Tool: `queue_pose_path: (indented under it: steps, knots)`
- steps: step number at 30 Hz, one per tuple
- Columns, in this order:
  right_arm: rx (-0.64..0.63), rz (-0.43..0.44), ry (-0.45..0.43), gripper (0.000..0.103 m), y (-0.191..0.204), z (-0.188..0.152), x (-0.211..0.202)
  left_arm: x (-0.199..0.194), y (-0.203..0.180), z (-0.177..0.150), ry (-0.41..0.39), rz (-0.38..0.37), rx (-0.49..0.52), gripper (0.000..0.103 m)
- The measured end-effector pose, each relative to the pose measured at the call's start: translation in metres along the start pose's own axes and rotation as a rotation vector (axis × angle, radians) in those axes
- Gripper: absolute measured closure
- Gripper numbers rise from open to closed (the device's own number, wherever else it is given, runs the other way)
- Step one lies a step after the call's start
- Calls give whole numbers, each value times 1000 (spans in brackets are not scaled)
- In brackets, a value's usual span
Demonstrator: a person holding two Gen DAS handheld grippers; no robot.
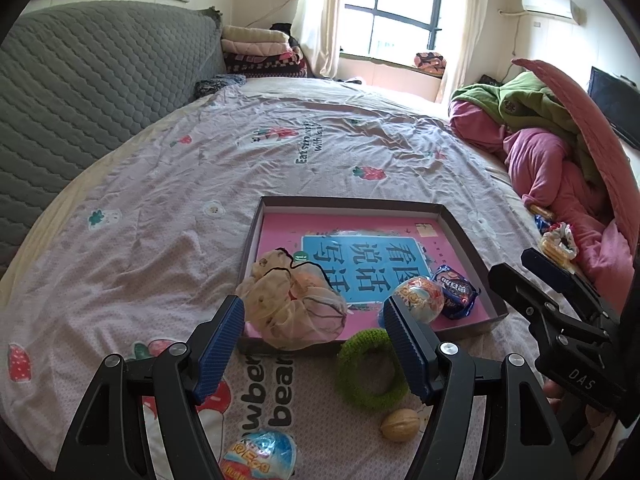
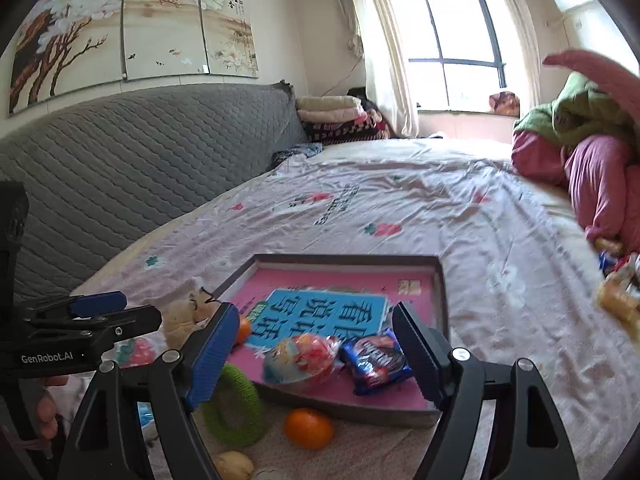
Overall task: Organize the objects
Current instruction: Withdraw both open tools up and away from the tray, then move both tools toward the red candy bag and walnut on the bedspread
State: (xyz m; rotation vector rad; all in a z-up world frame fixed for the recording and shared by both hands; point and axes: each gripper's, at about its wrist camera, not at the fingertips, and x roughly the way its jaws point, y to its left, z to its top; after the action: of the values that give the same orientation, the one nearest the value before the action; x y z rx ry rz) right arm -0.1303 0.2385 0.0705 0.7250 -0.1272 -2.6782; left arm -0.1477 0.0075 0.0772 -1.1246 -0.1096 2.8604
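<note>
Both grippers hang released over the bed. The right gripper [image 2: 312, 354], jaws wide, has nothing between them: the toy egg [image 2: 300, 358] and biscuit pack [image 2: 376, 362] lie in the tray [image 2: 344, 258], lower centre. Next pick is probably the orange [image 2: 309, 428] or green ring [image 2: 236, 412], lower left, outside the tray; the left gripper [image 1: 314, 344] is also empty.

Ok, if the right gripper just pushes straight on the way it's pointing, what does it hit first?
Most likely the foil-wrapped egg toy lying in the tray, with the blue cookie packet right beside it. The right gripper is open and empty. Depth is hard to judge, so the tray's near wall might come first.
</note>
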Motion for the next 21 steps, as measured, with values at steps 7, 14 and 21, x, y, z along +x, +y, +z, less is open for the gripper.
queue_pose_path:
  steps: [7, 14, 21]
  knots:
    - [-26, -7, -18, 24, 6, -3, -12, -9, 1, -8, -3, 11, 8, 29]
    - [-5, 21, -14, 24, 2, -8, -18, -16, 1, -18, -7, 7, 9, 29]
    - [10, 24, -23, 24, 2, -18, -24, -27, -1, -34, -23, -13, 22, 29]
